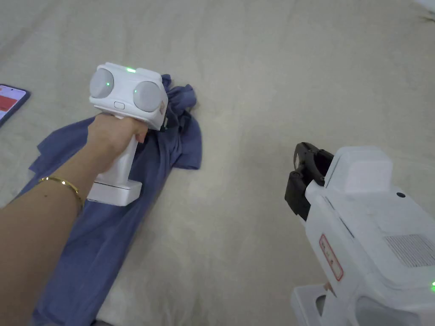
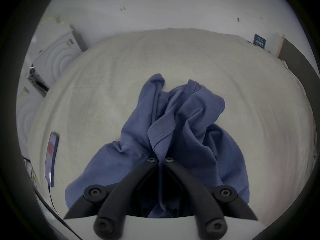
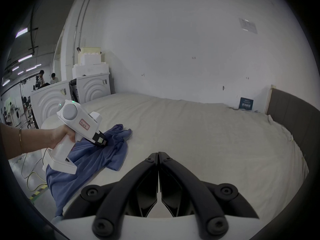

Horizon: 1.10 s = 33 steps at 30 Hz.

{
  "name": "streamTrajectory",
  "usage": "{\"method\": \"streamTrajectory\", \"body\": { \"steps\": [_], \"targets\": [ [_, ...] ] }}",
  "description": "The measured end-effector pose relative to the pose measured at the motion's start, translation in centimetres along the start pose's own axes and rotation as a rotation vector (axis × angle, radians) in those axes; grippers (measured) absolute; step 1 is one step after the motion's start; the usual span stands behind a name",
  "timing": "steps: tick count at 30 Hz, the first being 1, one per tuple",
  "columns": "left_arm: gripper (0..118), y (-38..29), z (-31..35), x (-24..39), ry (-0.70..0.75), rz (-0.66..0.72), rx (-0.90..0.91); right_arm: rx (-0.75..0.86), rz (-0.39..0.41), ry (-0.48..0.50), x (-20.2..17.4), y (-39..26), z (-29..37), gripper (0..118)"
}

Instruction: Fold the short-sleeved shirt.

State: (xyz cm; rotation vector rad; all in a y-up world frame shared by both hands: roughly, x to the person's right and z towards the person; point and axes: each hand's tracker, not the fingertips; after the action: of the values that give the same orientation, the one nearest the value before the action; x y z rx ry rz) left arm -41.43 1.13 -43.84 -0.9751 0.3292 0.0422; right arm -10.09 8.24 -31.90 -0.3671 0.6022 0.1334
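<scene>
A blue short-sleeved shirt (image 1: 106,220) lies crumpled on the bed, its lower part trailing over the near left edge. My left gripper (image 1: 170,123) is shut on a bunch of the shirt's cloth near its upper part; in the left gripper view the jaws meet on a fold of the shirt (image 2: 181,122) at the left gripper (image 2: 160,160). In the right gripper view the shirt (image 3: 97,155) sags under the left gripper (image 3: 102,142). My right gripper (image 1: 297,178) hovers over bare bed to the right, shut with nothing in it, its jaw tips touching at the right gripper (image 3: 158,154).
A beige bed sheet (image 1: 276,85) covers the whole work surface. A phone (image 1: 10,104) lies at the bed's left edge. White appliances (image 3: 93,86) stand beyond the bed by a white wall. A dark headboard (image 3: 294,115) borders the right side.
</scene>
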Motion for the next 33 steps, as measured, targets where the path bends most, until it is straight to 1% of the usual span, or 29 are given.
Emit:
{"method": "streamTrajectory", "body": {
  "steps": [3,4,6,10,13,18,23,26,28,30,31,33],
  "targets": [
    [0,-0.1,2.8,-0.6,-0.018,0.102,0.070,0.024,-0.014,-0.012,0.3,0.6,2.0,0],
    [0,0.0,3.9,-0.9,-0.008,0.116,0.098,0.030,-0.020,-0.021,0.5,0.7,2.7,0],
    [0,0.5,6.3,-1.6,0.030,0.119,0.153,0.039,-0.026,-0.024,0.9,1.0,4.0,0],
    [0,1.5,12.3,-3.3,0.044,0.188,0.246,0.081,-0.024,-0.045,1.3,1.7,6.9,0],
    [0,1.8,16.4,-4.6,0.078,0.192,0.289,0.099,-0.040,-0.044,1.4,2.1,8.8,0],
    [0,1.5,23.1,-6.7,0.081,0.260,0.426,0.144,-0.034,-0.058,1.7,2.1,12.0,0],
    [0,2.5,30.1,-6.4,0.098,0.225,0.565,0.176,-0.032,-0.070,2.1,1.9,14.7,0],
    [0,3.6,34.2,-5.8,0.069,0.234,0.648,0.209,-0.037,-0.083,2.6,2.0,16.2,0],
    [0,4.2,36.7,-4.2,0.070,0.187,0.699,0.231,-0.052,-0.092,3.1,2.1,17.3,0],
    [0,4.9,38.2,-2.4,0.084,0.129,0.729,0.260,-0.067,-0.116,3.6,2.1,18.4,0],
    [0,5.9,37.5,-2.4,0.074,0.108,0.738,0.268,-0.074,-0.131,3.9,2.1,18.9,0],
    [0,6.7,38.0,-0.1,0.032,0.081,0.754,0.282,-0.091,-0.157,4.8,2.0,20.1,0]
  ]
}}
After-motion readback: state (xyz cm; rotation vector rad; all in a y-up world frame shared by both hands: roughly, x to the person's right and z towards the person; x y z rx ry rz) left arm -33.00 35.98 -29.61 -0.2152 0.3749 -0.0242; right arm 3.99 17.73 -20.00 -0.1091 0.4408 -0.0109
